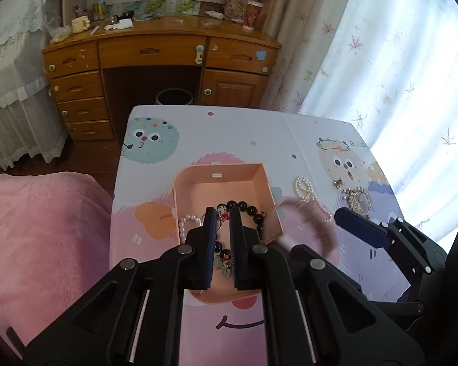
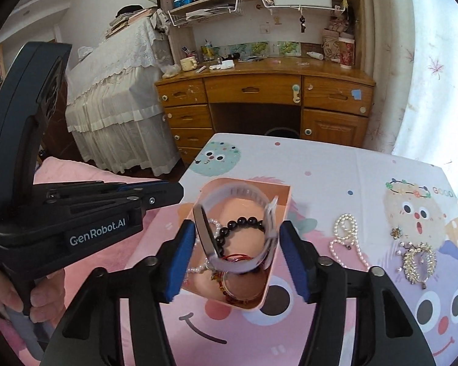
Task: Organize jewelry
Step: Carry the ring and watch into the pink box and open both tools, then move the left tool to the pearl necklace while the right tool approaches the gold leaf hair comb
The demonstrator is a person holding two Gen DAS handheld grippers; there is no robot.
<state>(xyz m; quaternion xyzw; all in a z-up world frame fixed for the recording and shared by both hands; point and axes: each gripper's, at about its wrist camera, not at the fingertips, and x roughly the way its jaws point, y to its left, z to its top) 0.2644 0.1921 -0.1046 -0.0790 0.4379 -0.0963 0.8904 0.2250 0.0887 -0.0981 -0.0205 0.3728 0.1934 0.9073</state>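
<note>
A pink open box (image 1: 195, 180) (image 2: 282, 193) sits on the cartoon-print table (image 1: 244, 128). Inside lie a black bead bracelet (image 2: 241, 222), a white pearl bracelet (image 1: 186, 221) and small charms. My left gripper (image 1: 222, 213) hovers over the box with its jaws nearly closed on nothing I can see. My right gripper (image 2: 236, 241) is open; a pale lilac wristwatch (image 2: 259, 198) hangs blurred between its fingers above the box, touching neither pad clearly. In the left wrist view the watch (image 1: 308, 216) is a blur at the box's right edge.
A pearl necklace (image 2: 346, 235) (image 1: 305, 187), a gold brooch-like piece (image 2: 418, 262) (image 1: 358, 198) and a small flower stud (image 2: 396, 232) lie on the table to the right. A pink blanket (image 1: 39, 228) is on the left. A wooden desk (image 1: 158, 52) stands beyond.
</note>
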